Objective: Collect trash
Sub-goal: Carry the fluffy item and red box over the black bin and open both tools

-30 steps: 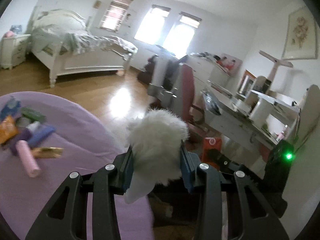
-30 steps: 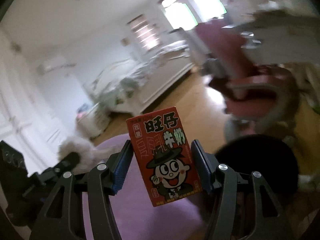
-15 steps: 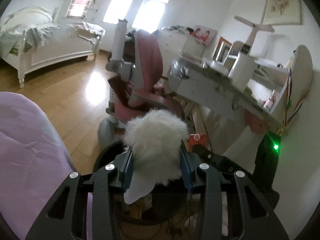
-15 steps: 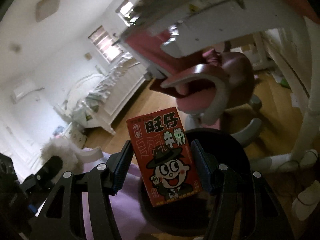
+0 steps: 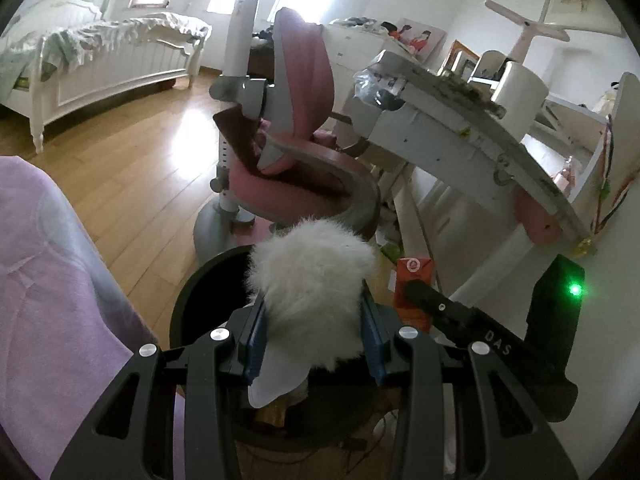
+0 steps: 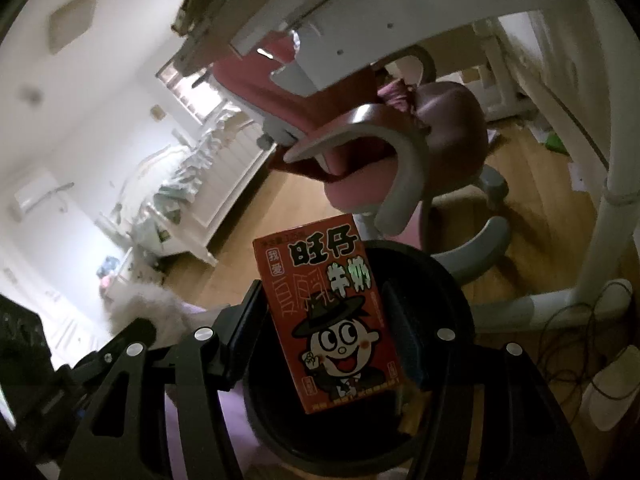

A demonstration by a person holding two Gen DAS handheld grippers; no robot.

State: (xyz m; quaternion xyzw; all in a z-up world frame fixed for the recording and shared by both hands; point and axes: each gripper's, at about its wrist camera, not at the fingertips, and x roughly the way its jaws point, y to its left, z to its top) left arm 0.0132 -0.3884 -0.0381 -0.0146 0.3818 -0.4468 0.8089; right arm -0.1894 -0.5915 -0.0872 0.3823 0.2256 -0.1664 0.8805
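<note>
My left gripper (image 5: 312, 336) is shut on a white fluffy ball (image 5: 312, 292) with a flat pale tab hanging under it. It hangs over the black round bin (image 5: 200, 292) on the floor. My right gripper (image 6: 328, 336) is shut on a red milk carton (image 6: 328, 320) with a cartoon face, held upright above the same bin (image 6: 448, 292). The carton (image 5: 412, 288) and the right gripper's black finger show at the right of the left wrist view. The fluffy ball (image 6: 140, 304) shows at the left of the right wrist view.
A pink and grey desk chair (image 5: 296, 152) stands just behind the bin, beside a tilted white desk (image 5: 460, 128). A purple cloth (image 5: 44, 280) lies at the left. A white bed (image 5: 100, 64) stands across the wooden floor (image 5: 132, 168). Cables (image 6: 568, 320) trail by the desk leg.
Both grippers swung away from the purple cloth and its wrappers toward the chair and desk, then sank over the black bin. Each still holds its item.
</note>
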